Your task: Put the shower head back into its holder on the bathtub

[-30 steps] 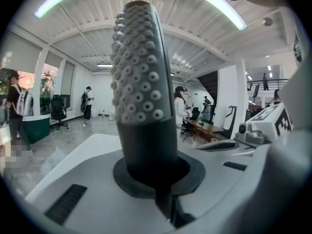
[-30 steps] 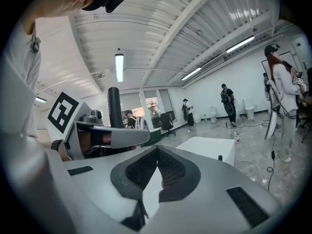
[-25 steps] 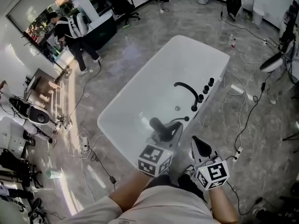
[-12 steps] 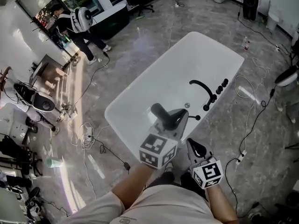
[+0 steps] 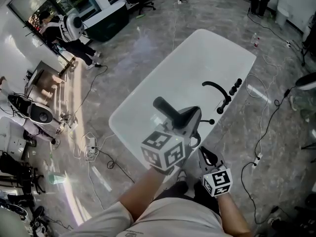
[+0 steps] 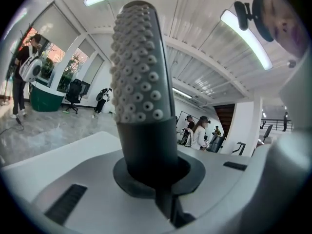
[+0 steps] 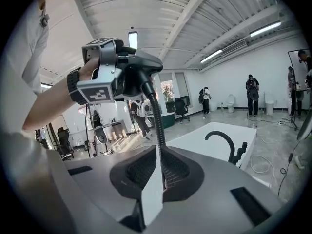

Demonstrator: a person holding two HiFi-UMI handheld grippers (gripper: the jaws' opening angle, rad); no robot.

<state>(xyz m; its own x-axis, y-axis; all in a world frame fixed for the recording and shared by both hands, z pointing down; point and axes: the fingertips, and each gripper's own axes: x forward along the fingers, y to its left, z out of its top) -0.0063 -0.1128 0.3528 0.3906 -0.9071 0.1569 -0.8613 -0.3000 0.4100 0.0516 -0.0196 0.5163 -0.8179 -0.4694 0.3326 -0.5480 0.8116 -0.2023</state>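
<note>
My left gripper (image 6: 152, 177) is shut on the dark grey shower head (image 6: 140, 77), which stands up from the jaws with its dotted nozzle face in view. In the head view the left gripper (image 5: 183, 121) holds the shower head (image 5: 165, 110) above the near end of the white bathtub (image 5: 197, 58). My right gripper (image 7: 158, 177) is shut on the black hose (image 7: 153, 113), which runs up to the left gripper (image 7: 130, 77). The right gripper (image 5: 208, 157) sits lower and nearer my body. A small black fitting (image 5: 212, 122) stands on the tub's right rim.
A curved black faucet (image 5: 217, 90) and several black knobs (image 5: 236, 85) stand on the tub's right rim. Cables (image 5: 259, 132) trail over the grey floor right of the tub. A person with a backpack (image 5: 69, 31) stands far left among camera gear (image 5: 34, 112).
My left gripper has lifted and rolled with the shower head in it. My right gripper has sunk lower, still on the hose. The tub has shifted slightly in the head view.
</note>
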